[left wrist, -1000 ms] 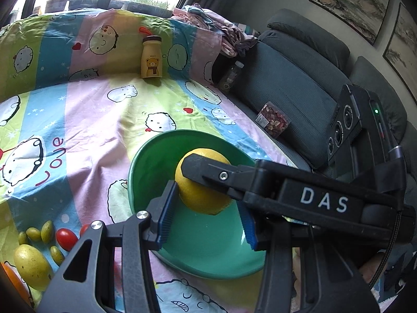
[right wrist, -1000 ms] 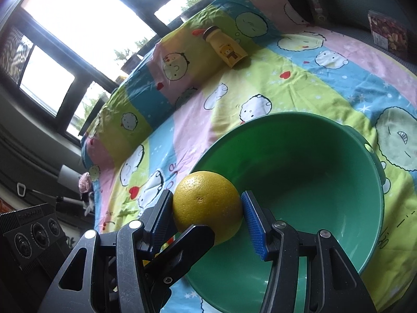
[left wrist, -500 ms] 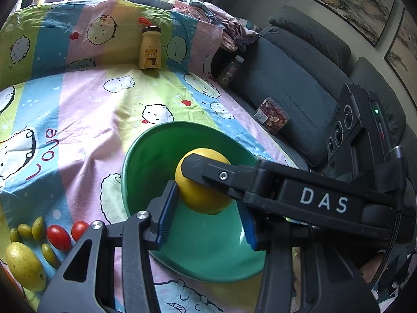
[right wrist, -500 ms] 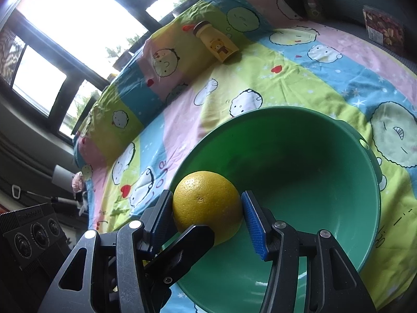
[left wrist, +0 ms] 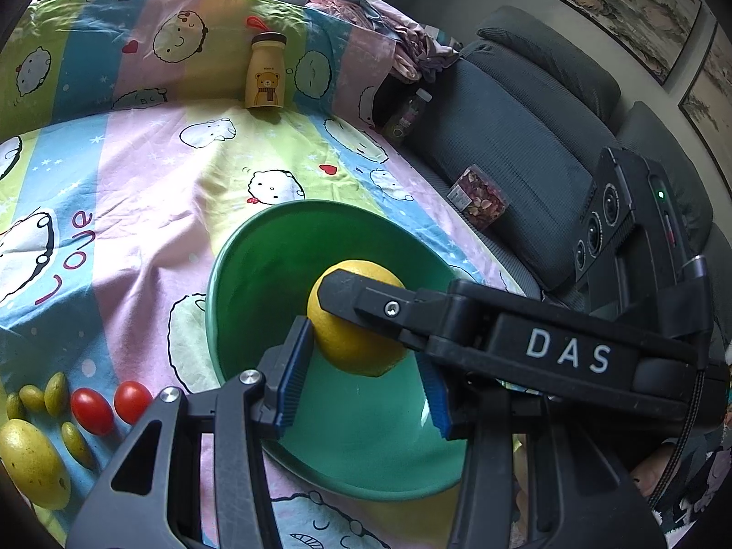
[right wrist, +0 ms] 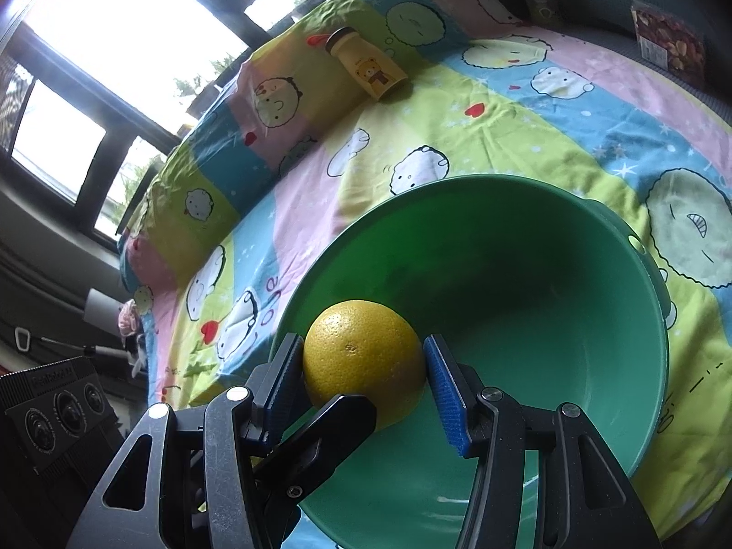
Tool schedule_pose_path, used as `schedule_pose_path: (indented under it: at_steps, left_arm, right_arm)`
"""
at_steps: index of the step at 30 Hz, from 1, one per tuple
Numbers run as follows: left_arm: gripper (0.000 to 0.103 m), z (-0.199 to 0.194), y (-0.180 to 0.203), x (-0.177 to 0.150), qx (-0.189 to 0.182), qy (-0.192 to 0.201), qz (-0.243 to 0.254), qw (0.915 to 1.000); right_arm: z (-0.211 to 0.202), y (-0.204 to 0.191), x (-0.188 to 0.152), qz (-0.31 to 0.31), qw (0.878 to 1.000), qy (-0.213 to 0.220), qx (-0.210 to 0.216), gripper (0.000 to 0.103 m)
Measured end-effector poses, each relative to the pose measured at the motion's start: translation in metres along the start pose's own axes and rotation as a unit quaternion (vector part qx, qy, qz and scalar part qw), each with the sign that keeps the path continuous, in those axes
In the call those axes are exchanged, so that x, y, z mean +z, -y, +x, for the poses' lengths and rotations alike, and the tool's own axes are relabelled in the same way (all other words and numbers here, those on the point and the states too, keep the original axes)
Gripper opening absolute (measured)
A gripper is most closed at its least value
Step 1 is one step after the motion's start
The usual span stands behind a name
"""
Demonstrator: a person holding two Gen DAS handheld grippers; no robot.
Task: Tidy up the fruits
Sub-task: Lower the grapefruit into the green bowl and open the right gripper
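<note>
The right gripper (right wrist: 363,368) is clenched on the yellow grapefruit (right wrist: 361,357), its blue pads pressed against both sides of the fruit, which hangs over the near inner part of the green bowl (right wrist: 526,283). In the left wrist view the same grapefruit (left wrist: 352,343) sits between the left gripper (left wrist: 361,379) fingers too, but with the right gripper's black finger lying across it; the left blue pad looks to be touching the peel while the other pad stands apart from it (I cannot tell whether this gripper actually bears on the fruit). The bowl (left wrist: 256,283) rests on a cartoon-print bedsheet (left wrist: 151,174). To the bowl's left, on the sheet, lie two cherry tomatoes (left wrist: 112,407), several small green fruits (left wrist: 55,393) and a yellow-green mango (left wrist: 32,469), all close together and apart from the bowl. Farther back a yellow bear-printed bottle (left wrist: 265,73) stands upright where the sheet rises. At the right edge is a dark grey sofa (left wrist: 526,146) with a clear snack box (left wrist: 478,196) on it.
</note>
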State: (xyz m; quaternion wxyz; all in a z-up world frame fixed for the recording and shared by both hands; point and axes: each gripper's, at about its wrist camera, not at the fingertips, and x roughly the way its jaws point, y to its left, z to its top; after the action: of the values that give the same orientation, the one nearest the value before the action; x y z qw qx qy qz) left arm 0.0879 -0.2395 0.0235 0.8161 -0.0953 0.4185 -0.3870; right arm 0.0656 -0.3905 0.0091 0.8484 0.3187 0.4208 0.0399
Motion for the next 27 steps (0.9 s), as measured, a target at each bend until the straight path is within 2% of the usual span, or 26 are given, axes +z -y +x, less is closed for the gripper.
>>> schedule_pose_path:
  at_steps: [17, 27]
  left_arm:
    - [0.045, 0.006, -0.002, 0.001, 0.001, -0.008, -0.003, 1.0]
    - [0.043, 0.011, -0.001, 0.0, 0.015, -0.018, 0.001, 0.9997]
  right_arm:
    - [0.003, 0.003, 0.0, 0.006, 1.0, -0.007, -0.004, 0.056]
    - [0.008, 0.008, 0.001, 0.016, 1.0, -0.016, -0.006, 0.056]
